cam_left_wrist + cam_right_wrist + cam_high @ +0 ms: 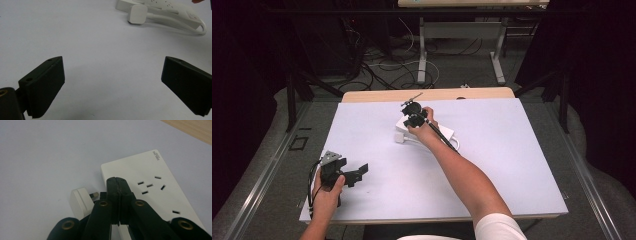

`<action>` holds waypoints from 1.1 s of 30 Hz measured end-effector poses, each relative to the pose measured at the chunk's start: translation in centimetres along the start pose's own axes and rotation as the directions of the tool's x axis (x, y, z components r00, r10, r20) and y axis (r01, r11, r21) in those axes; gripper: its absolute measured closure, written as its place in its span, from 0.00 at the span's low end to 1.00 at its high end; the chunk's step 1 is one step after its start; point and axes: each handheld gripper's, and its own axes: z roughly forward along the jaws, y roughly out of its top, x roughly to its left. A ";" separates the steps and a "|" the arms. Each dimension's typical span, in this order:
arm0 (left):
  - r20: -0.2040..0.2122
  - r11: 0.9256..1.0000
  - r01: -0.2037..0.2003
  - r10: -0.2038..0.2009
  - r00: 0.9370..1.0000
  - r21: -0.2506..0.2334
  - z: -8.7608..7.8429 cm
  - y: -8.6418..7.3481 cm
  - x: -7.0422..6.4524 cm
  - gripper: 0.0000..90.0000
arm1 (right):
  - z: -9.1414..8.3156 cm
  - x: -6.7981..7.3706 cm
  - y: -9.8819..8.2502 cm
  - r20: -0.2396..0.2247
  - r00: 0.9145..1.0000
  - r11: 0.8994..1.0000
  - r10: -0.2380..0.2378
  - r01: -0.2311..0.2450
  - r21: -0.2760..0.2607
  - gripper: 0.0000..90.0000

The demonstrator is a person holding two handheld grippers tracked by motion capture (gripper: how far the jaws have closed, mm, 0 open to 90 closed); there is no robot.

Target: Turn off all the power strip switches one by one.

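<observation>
Plug (79, 203) looking light, rigid, smooth-sided; best gripping across flat sides. Right hand-held gripper (117, 185) resting pinched together, empty, over power strip (150, 195), plug at nine o'clock. Left hand-held gripper (112, 82) gaping wide, empty.

This looks like a lab or recording room. Black curtains (242, 100) close off both sides of the frame, loose cables (382, 70) lie on the grey floor at upper centre, and a white sheet (492, 150) covers the wooden bench (377, 95).
</observation>
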 end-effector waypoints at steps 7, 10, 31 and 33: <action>-0.008 1.000 -0.002 0.002 1.000 0.008 0.1 0.0 0.0 0.06 | -1.5 -0.5 -0.8 -0.001 1.000 0.999 -0.009 0.009 0.038 1.00; -0.013 1.000 -0.007 0.007 1.000 -0.002 0.2 0.0 0.0 0.06 | -2.4 -0.7 -1.1 -0.001 1.000 0.998 -0.015 0.015 0.056 0.98; -0.022 1.000 -0.009 0.009 1.000 -0.001 0.4 -0.1 -0.2 0.06 | -8.0 -2.8 -6.0 -0.026 0.999 0.999 0.034 -0.034 -0.020 0.79; -0.024 1.000 -0.010 0.010 1.000 0.000 0.4 -0.1 -0.2 0.06 | -8.7 -2.9 -6.6 -0.028 0.999 0.999 0.031 -0.032 -0.022 0.76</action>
